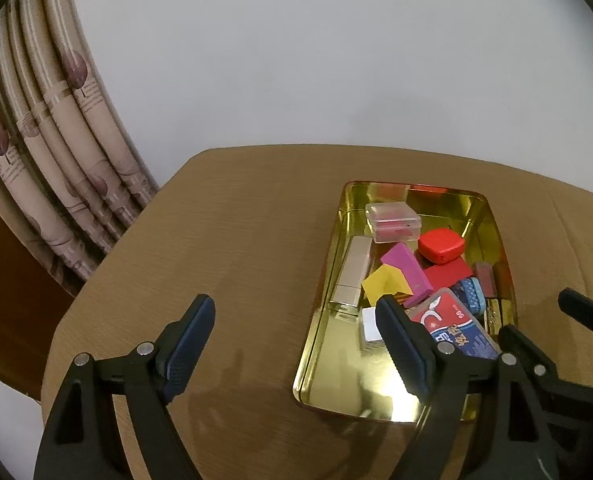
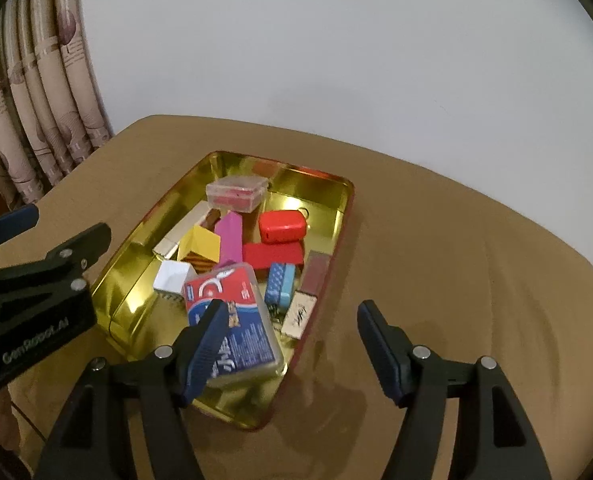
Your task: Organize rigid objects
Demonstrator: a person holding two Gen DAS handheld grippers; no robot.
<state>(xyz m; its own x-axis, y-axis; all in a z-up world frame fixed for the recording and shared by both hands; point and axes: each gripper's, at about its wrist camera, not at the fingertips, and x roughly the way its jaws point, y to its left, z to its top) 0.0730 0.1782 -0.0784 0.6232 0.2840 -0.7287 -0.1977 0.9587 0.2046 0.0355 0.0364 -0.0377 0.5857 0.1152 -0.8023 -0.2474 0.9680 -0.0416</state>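
Observation:
A gold tin tray (image 1: 320, 344) (image 2: 124, 292) sits on the brown table and holds several small boxes: a clear case with red inside (image 1: 393, 223) (image 2: 236, 194), a red case (image 1: 441, 246) (image 2: 282, 227), a magenta box (image 1: 406, 272) (image 2: 230, 240), a yellow box (image 1: 384, 286) (image 2: 200, 245), a silver bar (image 1: 351, 272), a white box (image 2: 173, 276) and a floss pack (image 2: 232, 320) (image 1: 456, 328). My left gripper (image 1: 296, 340) is open and empty, left of the tray over its left rim. My right gripper (image 2: 292, 344) is open and empty over the tray's near right edge.
The brown table (image 1: 224, 248) (image 2: 456, 264) ends at a white wall behind. Patterned curtains (image 1: 48, 128) (image 2: 36, 100) hang at the left. The left gripper's body (image 2: 28, 300) shows at the left of the right wrist view.

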